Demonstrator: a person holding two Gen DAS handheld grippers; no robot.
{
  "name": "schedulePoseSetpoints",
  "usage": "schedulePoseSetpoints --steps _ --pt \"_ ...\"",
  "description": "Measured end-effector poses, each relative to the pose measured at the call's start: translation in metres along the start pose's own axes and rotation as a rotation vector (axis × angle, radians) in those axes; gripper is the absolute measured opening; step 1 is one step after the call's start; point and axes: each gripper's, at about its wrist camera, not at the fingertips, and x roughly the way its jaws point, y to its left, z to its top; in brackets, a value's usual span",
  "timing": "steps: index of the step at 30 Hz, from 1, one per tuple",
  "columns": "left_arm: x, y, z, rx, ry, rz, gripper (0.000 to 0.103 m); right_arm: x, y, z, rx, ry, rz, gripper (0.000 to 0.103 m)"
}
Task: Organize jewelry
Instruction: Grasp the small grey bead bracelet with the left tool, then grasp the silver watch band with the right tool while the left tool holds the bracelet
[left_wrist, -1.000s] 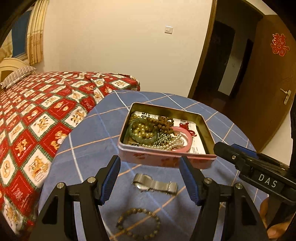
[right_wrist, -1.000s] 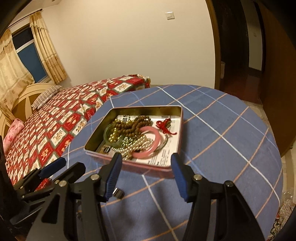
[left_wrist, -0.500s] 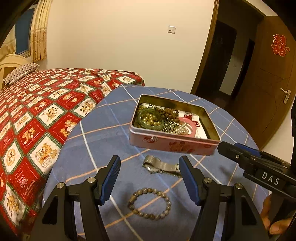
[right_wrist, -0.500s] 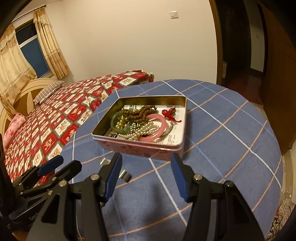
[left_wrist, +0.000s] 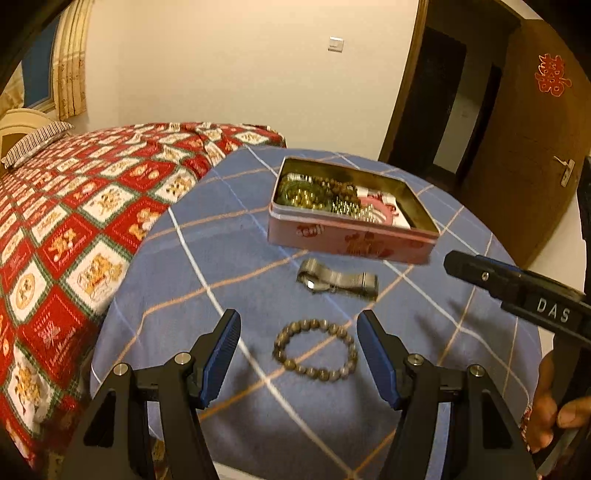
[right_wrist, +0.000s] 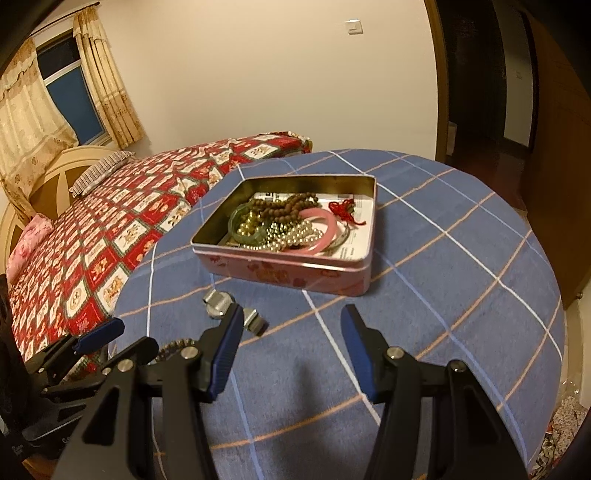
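An open pink tin (left_wrist: 351, 242) (right_wrist: 288, 266) holds bead strings, pearls, a green bangle and a pink bangle (right_wrist: 321, 236). In front of it on the blue checked tablecloth lie a silver watch (left_wrist: 338, 281) (right_wrist: 221, 304) and a brown bead bracelet (left_wrist: 316, 349). My left gripper (left_wrist: 297, 349) is open and empty, its fingers either side of the bracelet and above it. My right gripper (right_wrist: 291, 349) is open and empty, held back from the tin. The bracelet is mostly hidden behind my right gripper's left finger in the right wrist view.
The round table (right_wrist: 461, 258) stands beside a bed with a red patterned quilt (left_wrist: 74, 221) on the left. A brown door (left_wrist: 535, 147) is at the right. My right gripper also shows in the left wrist view (left_wrist: 517, 291).
Both grippers have pulled back from the tin and risen. The watch and the bead bracelet now lie farther ahead in view. Both grippers stay open.
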Motion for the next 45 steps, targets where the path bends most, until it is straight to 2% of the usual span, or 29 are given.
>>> schedulePoseSetpoints --steps 10,13,17,22,25,26,27,31,38,45 --pt "0.022 -0.015 -0.016 0.025 0.108 -0.083 0.066 0.003 -0.009 -0.012 0.028 0.027 0.010 0.058" --pt "0.033 -0.021 -0.015 0.038 0.108 -0.040 0.066 0.001 -0.012 -0.011 0.040 0.022 0.011 0.058" --pt "0.049 -0.027 -0.007 0.059 0.150 -0.019 0.066 0.003 -0.013 -0.012 0.047 0.030 0.015 0.058" --pt "0.057 -0.033 -0.004 0.089 0.134 0.035 0.066 0.006 -0.013 -0.013 0.047 0.039 0.018 0.058" --pt "0.055 -0.033 -0.006 0.141 0.116 0.052 0.037 0.006 -0.015 -0.013 0.052 0.037 0.015 0.058" --pt "0.054 -0.029 -0.006 0.130 0.116 0.033 0.022 0.006 -0.016 -0.013 0.057 0.038 0.015 0.058" --pt "0.053 -0.026 -0.005 0.120 0.117 0.031 0.016 0.007 -0.017 -0.013 0.063 0.039 0.018 0.058" --pt "0.051 -0.013 -0.005 0.051 0.109 -0.020 0.016 0.013 -0.018 -0.014 0.068 0.058 0.025 0.058" --pt "0.034 -0.004 0.003 0.015 0.044 -0.047 0.016 0.020 -0.009 -0.014 0.019 0.072 0.035 0.058" --pt "0.011 0.013 0.023 -0.017 -0.033 -0.026 0.016 0.046 0.016 -0.003 -0.072 0.097 0.098 0.058"
